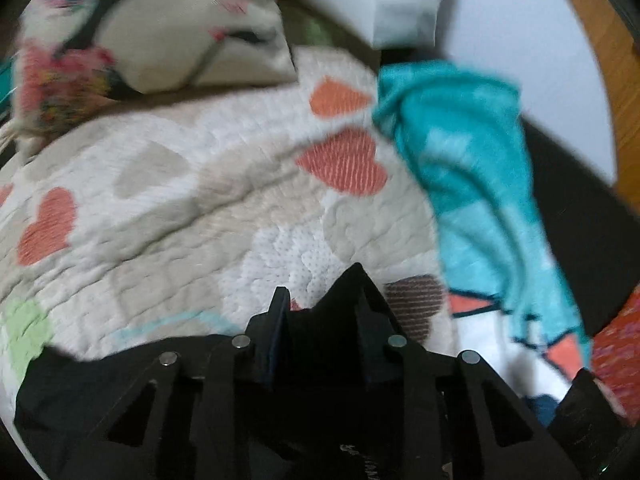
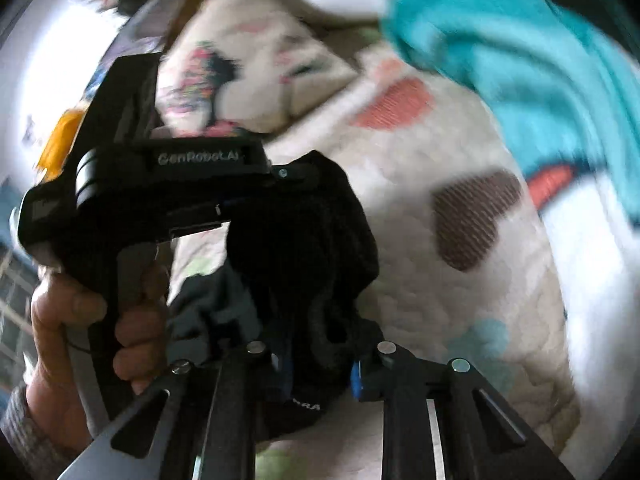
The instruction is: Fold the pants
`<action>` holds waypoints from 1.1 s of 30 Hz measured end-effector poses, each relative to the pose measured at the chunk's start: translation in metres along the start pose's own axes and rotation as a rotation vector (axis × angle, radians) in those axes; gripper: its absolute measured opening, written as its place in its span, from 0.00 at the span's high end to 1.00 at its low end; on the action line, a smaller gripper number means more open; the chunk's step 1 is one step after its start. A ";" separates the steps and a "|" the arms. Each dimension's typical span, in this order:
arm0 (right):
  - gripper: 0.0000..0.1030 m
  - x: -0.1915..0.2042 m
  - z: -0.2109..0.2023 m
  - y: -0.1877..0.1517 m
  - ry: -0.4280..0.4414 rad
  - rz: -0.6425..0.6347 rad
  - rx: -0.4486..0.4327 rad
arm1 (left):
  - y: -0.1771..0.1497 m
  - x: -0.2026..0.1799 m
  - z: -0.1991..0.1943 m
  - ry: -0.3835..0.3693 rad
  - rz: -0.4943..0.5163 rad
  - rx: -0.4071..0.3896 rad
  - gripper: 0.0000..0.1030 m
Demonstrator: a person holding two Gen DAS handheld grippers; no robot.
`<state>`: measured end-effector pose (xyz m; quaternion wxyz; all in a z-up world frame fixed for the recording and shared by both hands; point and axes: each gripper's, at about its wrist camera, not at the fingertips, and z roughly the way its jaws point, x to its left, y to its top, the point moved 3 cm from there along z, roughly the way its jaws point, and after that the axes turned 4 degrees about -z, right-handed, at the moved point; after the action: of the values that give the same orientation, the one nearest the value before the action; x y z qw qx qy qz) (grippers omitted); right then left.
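Note:
The black pants (image 2: 308, 240) hang bunched between both grippers above a quilted bedspread with heart patches (image 1: 200, 200). In the left wrist view my left gripper (image 1: 320, 304) is shut on a peak of the black pants (image 1: 344, 320), which fills the space between its fingers. In the right wrist view my right gripper (image 2: 320, 364) is shut on a thick rolled edge of the pants. The left gripper's body (image 2: 168, 188), held by a hand (image 2: 80, 332), is just left of the cloth and grips its top. Both views are blurred.
A floral pillow (image 1: 152, 32) lies at the head of the bed. A turquoise towel (image 1: 472, 168) drapes over the bed's right side, also in the right wrist view (image 2: 520, 52). A white wall and wooden frame (image 1: 592, 40) stand beyond.

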<state>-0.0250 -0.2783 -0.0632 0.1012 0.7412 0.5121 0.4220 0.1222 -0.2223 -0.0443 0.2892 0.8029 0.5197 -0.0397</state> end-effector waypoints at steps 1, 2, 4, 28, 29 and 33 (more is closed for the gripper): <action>0.79 0.012 -0.005 0.001 0.009 -0.039 -0.009 | -0.001 0.004 -0.013 -0.019 -0.022 -0.019 0.72; 0.79 0.027 -0.012 0.002 0.029 -0.082 -0.018 | -0.005 0.011 -0.033 -0.042 -0.051 -0.045 0.72; 0.79 0.048 -0.019 0.001 0.048 -0.134 -0.020 | -0.009 0.026 -0.061 -0.066 -0.092 -0.086 0.72; 0.44 0.240 0.083 -0.133 0.077 -0.851 0.252 | -0.139 0.292 -0.163 -0.339 -0.825 -0.265 0.54; 0.42 0.241 0.083 -0.137 0.083 -0.856 0.258 | -0.142 0.301 -0.168 -0.359 -0.869 -0.294 0.53; 0.37 0.247 0.072 -0.152 0.100 -0.897 0.258 | -0.153 0.314 -0.188 -0.278 -0.924 -0.360 0.53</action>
<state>-0.0456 0.0197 -0.0681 0.1559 0.4319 0.8344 0.3049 0.0897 0.1725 -0.0682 0.4416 0.4142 0.7753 -0.1797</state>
